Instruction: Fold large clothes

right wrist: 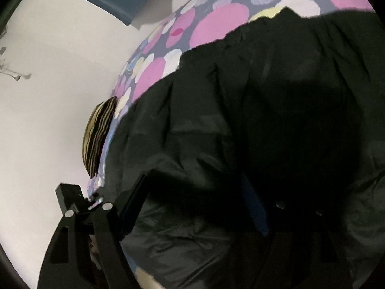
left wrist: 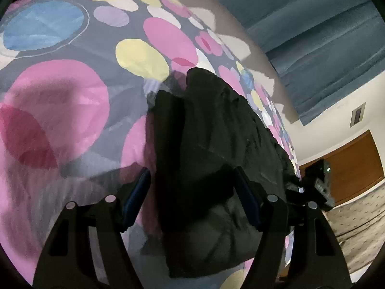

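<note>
- A bedspread printed with pink, yellow and blue ovals is seen widest in the left view.
- On it lies the dark, wrinkled garment — matte cloth.
- A striped cushion at the bedspread's edge is shown only rightward.
- The left gripper and right gripper are held open over the garment, nothing clamped.

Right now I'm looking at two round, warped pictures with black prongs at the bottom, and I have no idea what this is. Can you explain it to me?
A person holds a two-finger gripper in each hand, and a wide-angle camera on each one looks along its fingers. One picture is from the left gripper, the other from the right gripper. Both point down at a dark garment lying on a bed cover printed with pink, yellow and blue circles. A striped cushion sits at the bed's edge. Both sets of jaws stand apart over the cloth; neither is pinching it, so nothing is held.
</note>
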Motion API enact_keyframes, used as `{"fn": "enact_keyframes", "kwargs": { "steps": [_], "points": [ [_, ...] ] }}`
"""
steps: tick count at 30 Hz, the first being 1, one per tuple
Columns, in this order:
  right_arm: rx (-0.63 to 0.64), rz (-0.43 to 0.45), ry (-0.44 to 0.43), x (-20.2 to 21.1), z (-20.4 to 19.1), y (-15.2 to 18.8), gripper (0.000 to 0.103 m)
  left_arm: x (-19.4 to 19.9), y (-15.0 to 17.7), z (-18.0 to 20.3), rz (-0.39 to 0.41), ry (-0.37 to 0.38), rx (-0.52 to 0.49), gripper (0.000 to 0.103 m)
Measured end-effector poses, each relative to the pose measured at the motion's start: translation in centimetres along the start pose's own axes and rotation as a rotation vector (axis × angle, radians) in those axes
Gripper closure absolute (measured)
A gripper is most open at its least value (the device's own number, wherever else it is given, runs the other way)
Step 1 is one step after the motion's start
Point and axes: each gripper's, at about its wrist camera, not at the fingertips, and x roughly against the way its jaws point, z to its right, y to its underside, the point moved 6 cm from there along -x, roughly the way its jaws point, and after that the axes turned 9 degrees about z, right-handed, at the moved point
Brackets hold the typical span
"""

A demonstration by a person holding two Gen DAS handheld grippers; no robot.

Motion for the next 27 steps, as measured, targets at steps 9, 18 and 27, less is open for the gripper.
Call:
{"fn": "enact_keyframes", "kwargs": {
  "steps": [9,18,27],
  "points": [
    [0.14,0.083,-0.011,5.7,-4.0,3.4,0.026,-2.4,-0.8,-0.8,-0.103,0.039,0.01,0.028],
    [0.081,0.006,-0.032,5.3,-2.2,6.2,0.026,-4.1,-0.9,0.1,-0.2,0.122,-0.041,0.026],
    [0.126,-0.028,-0.004,6.0,-0.9,9.0,0.022,-6.5,-0.5,1.0,-0.254,0.151,-0.052,0.033]
  ]
}}
